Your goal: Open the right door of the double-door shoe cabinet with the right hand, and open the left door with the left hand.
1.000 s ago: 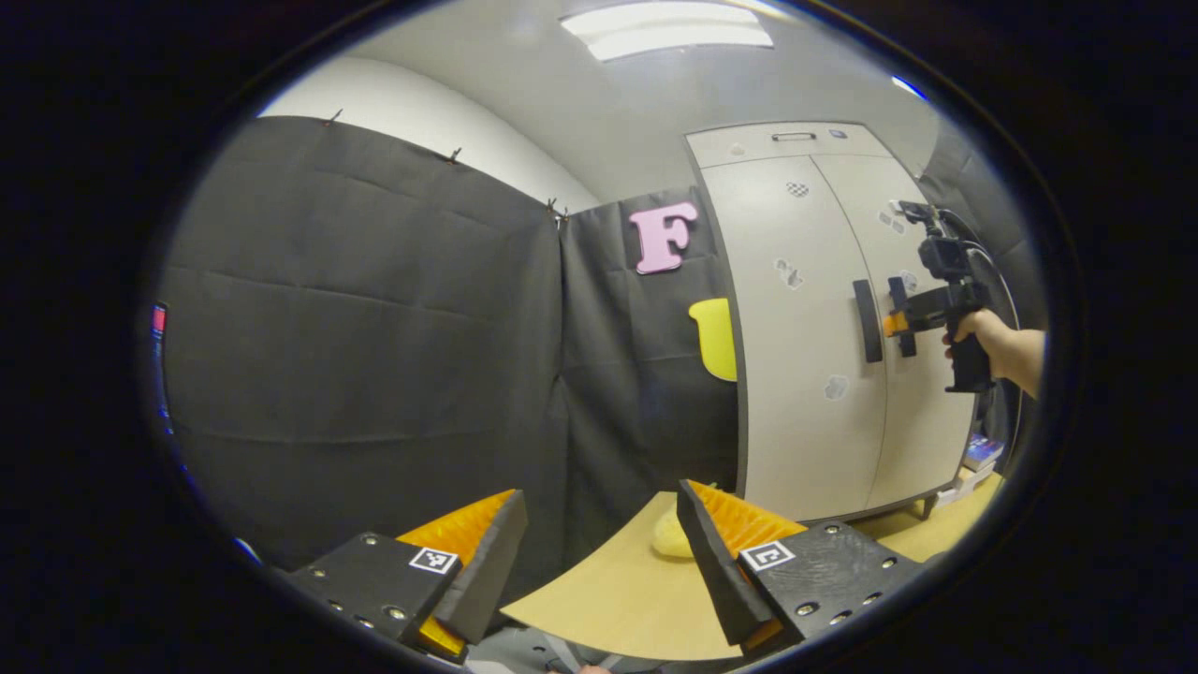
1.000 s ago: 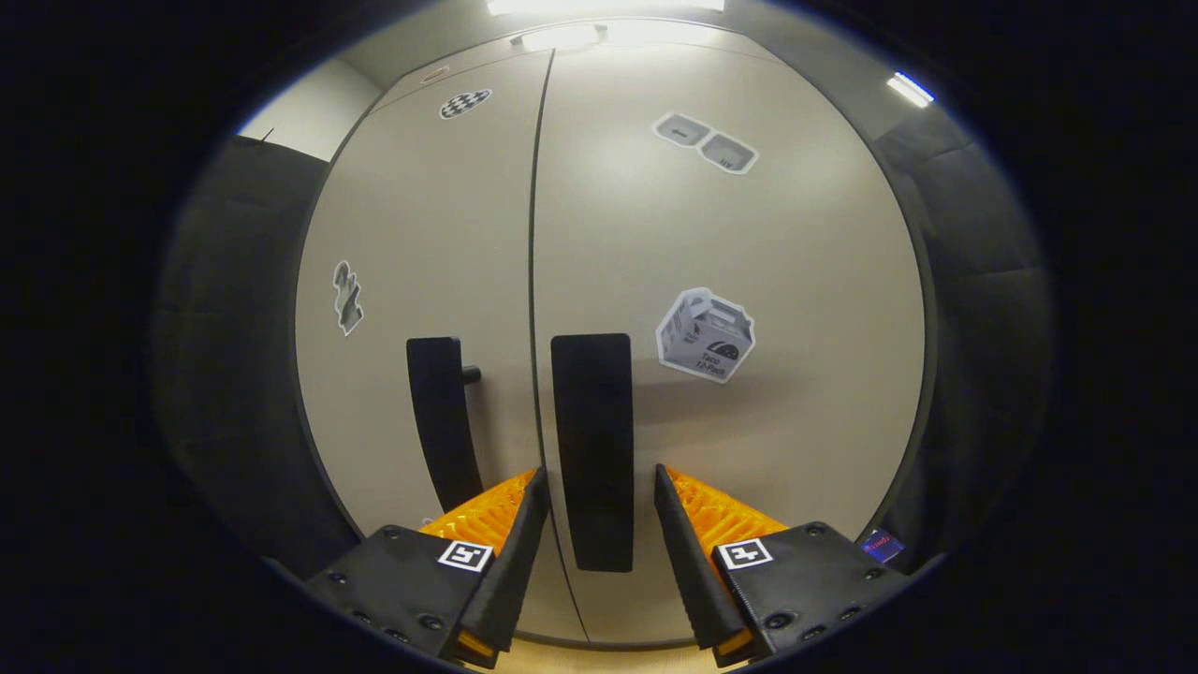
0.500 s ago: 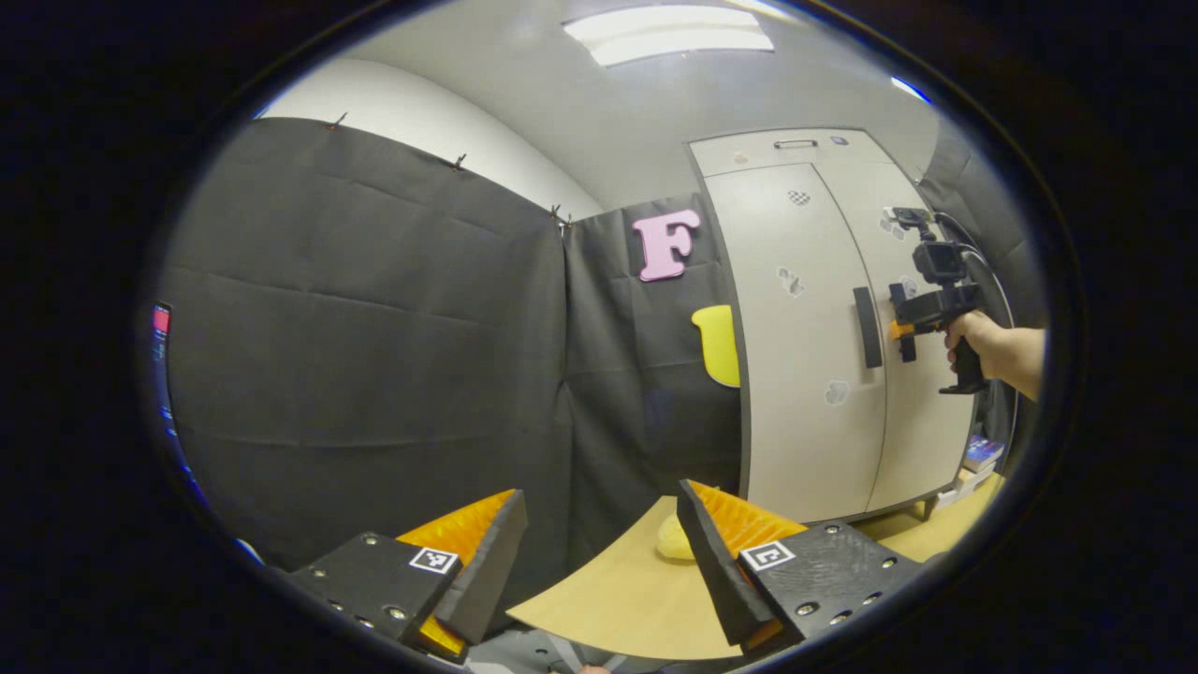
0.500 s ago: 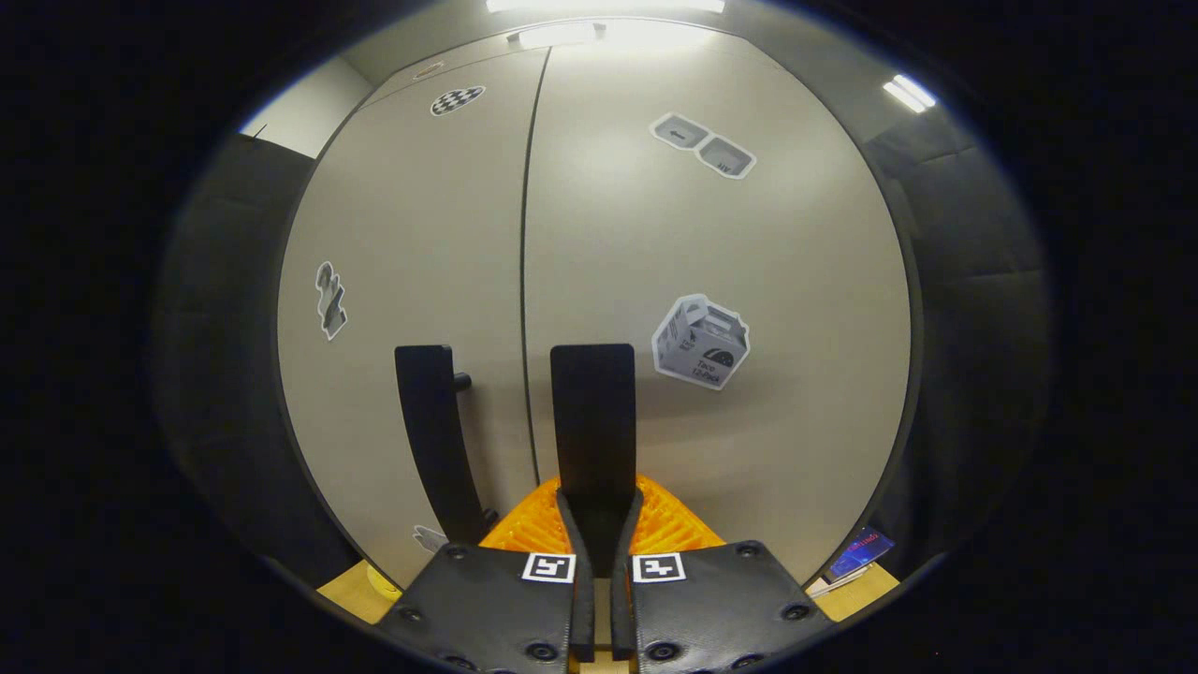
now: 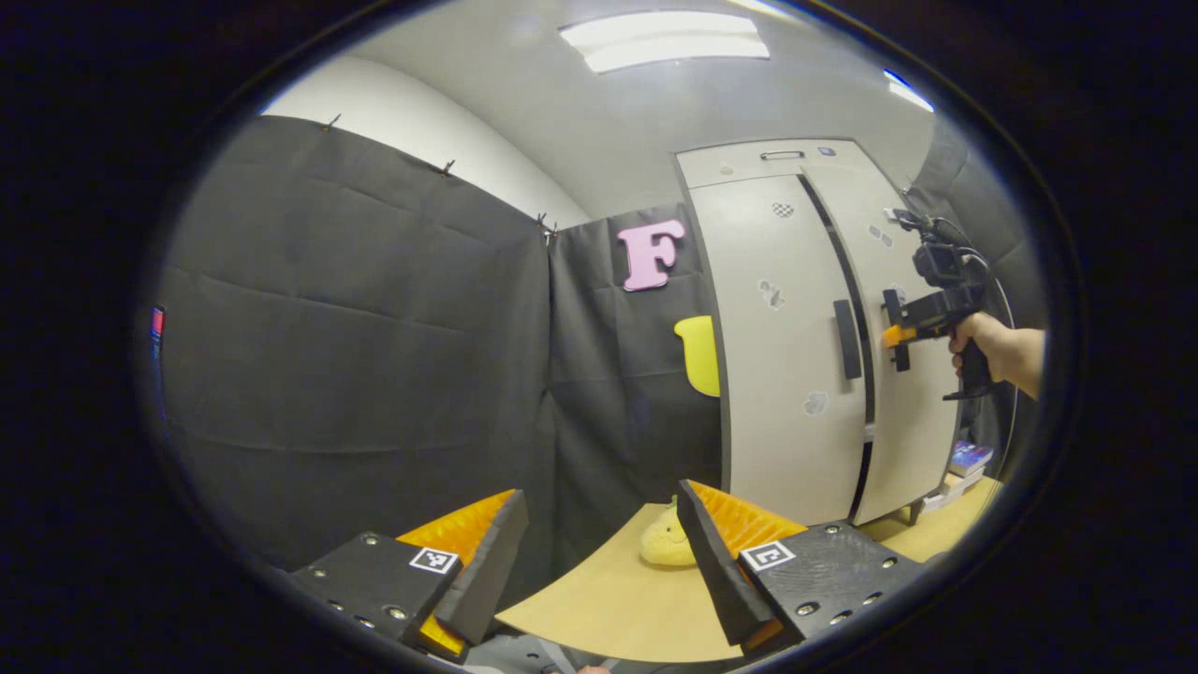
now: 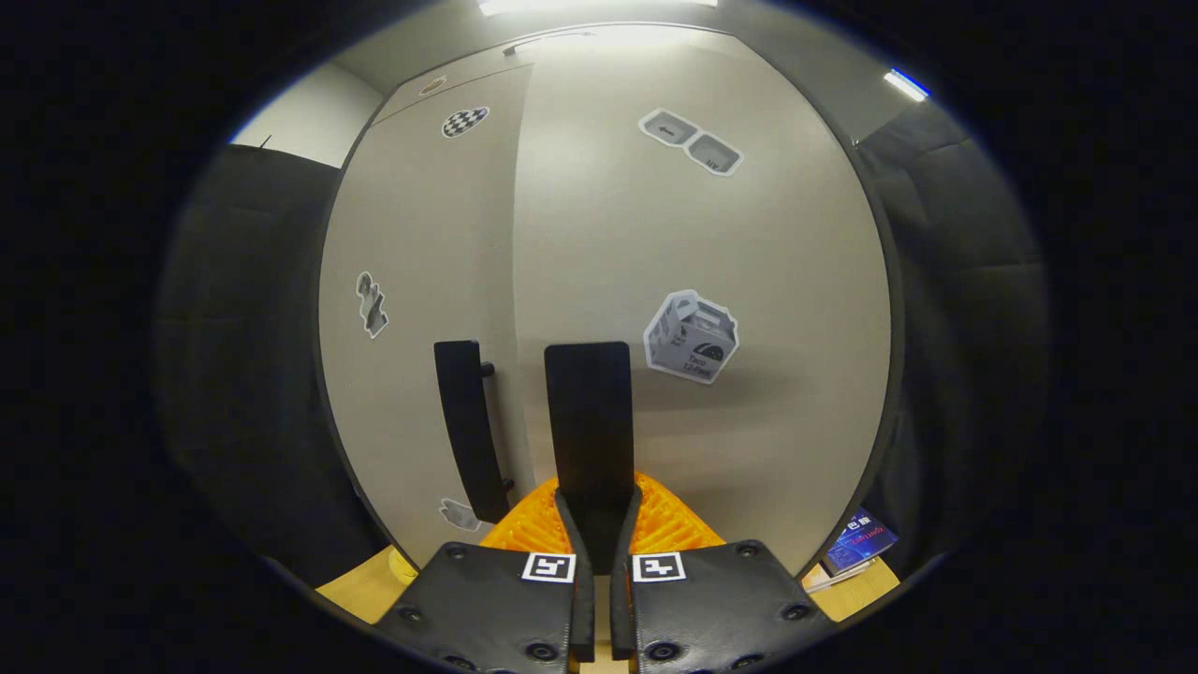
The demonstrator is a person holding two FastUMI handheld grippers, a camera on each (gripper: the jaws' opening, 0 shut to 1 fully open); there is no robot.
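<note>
Black, the right door's handle (image 6: 590,421) sits pinched between the closed jaws of the right gripper (image 6: 596,510), both fingers pressing on it. In the left gripper view the right door (image 5: 903,374) of the pale shoe cabinet (image 5: 749,168) stands slightly ajar, a dark gap showing beside the shut left door (image 5: 781,356) and its handle (image 5: 846,326). The left gripper (image 5: 599,552) hangs well apart from the cabinet, jaws open, above the wooden table (image 5: 608,599), where a yellow plush toy (image 5: 666,546) lies near the far edge.
</note>
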